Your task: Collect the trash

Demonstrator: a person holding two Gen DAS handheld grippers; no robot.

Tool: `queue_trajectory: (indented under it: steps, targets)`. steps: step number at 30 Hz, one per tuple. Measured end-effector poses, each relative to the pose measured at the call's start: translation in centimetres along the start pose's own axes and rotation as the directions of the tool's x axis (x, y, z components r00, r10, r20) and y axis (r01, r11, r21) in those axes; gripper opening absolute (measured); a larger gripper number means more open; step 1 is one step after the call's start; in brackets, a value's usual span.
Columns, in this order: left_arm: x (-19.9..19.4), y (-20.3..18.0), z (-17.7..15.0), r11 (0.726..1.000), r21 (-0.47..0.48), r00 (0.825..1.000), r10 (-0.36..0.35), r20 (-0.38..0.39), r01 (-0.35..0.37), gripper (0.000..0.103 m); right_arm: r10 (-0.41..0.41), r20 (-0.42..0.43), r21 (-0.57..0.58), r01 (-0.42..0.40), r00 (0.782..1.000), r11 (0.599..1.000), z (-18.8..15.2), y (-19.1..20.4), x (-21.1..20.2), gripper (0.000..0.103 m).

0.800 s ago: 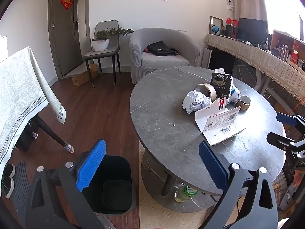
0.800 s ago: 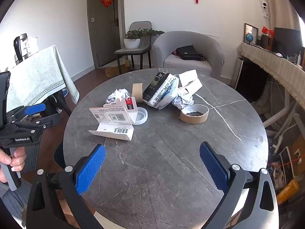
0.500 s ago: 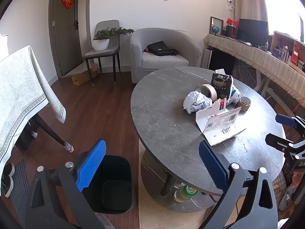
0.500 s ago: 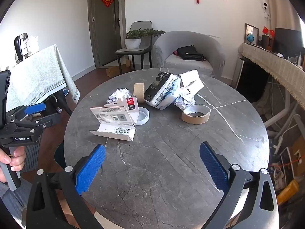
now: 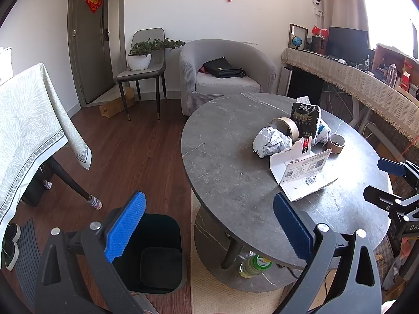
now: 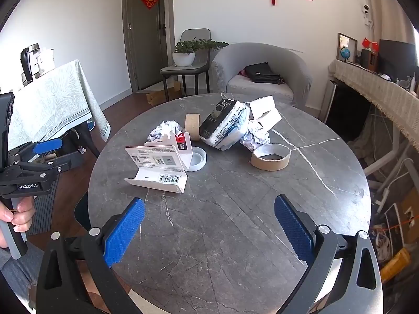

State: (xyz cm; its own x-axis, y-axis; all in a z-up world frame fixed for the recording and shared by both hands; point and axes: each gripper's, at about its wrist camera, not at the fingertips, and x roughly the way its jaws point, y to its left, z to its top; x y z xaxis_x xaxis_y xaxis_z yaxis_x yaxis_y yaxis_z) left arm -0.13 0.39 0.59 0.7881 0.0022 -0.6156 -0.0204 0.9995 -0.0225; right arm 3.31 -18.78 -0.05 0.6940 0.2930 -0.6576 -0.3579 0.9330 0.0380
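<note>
While nothing had yet been picked up, both tools hung above the round grey table with jaws spread wide and empty: the right gripper over bare tabletop at the near edge, the left gripper off the table's left side, above the black bin on the floor. The trash sat in a loose cluster toward the far half: an opened white card box nearest, a crumpled paper ball behind it, a white ring lid, two cardboard tape cores, and a dark tissue pack leaning on more crumpled paper. Judged best first pick: the card box, nearest and standing tall; close across its folded walls rather than the flat flap, or it may skid. Room looked ample, with clear tabletop between jaws and cluster. The bin sat tight against the table's left edge, partly under the rim, so drops should clear that edge first.
</note>
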Motion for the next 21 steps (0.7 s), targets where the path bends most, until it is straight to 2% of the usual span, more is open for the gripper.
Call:
queue_trajectory:
  steps: [21]
  targets:
    - [0.11, -0.08, -0.03, 1.0, -0.001, 1.0, -0.006, -0.003, 0.006, 0.1, 0.005, 0.005, 0.005, -0.005, 1.0, 1.0, 0.03, -0.17, -0.13, 0.1]
